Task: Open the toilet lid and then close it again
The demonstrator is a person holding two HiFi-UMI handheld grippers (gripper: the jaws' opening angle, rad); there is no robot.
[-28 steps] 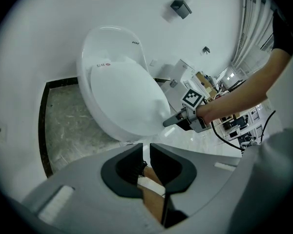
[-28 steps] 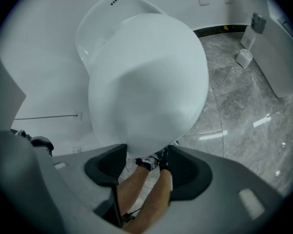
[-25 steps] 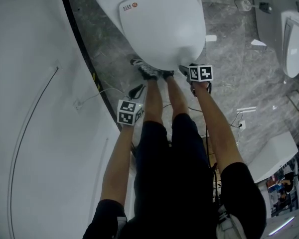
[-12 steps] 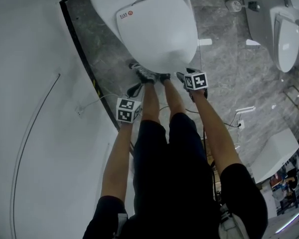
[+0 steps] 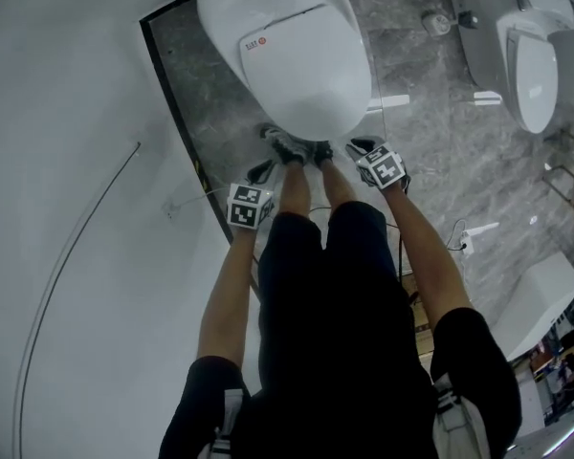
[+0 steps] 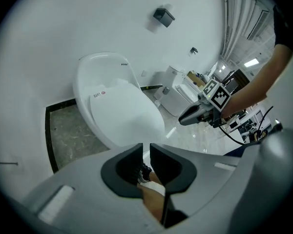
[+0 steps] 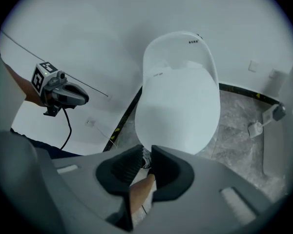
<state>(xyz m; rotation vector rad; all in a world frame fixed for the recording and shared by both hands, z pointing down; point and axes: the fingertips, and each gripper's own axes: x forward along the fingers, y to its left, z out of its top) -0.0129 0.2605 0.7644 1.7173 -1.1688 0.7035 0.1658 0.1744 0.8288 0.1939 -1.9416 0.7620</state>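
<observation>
The white toilet (image 5: pixel 268 8) stands at the top of the head view with its lid (image 5: pixel 301 65) down flat. The same lid (image 6: pixel 122 111) fills the middle of the left gripper view and the lid (image 7: pixel 180 106) that of the right gripper view. My left gripper (image 5: pixel 261 172) hangs left of the bowl's front, apart from it, jaws almost together with nothing between them (image 6: pixel 146 146). My right gripper (image 5: pixel 356 147) hovers off the front right of the lid; its jaws have just been closing and stand almost together, empty (image 7: pixel 146 149).
The person's legs and shoes (image 5: pixel 297 148) stand right at the bowl's front. A black strip (image 5: pixel 187 142) borders the white panel on the left, with a thin cable (image 5: pixel 187 199). A second toilet (image 5: pixel 526 55) and a white box (image 5: pixel 536 299) stand at the right.
Both grippers have come up and back from the toilet's front. The right one has left the lid's front rim and rolled, its cube now turned. The lid stays down.
</observation>
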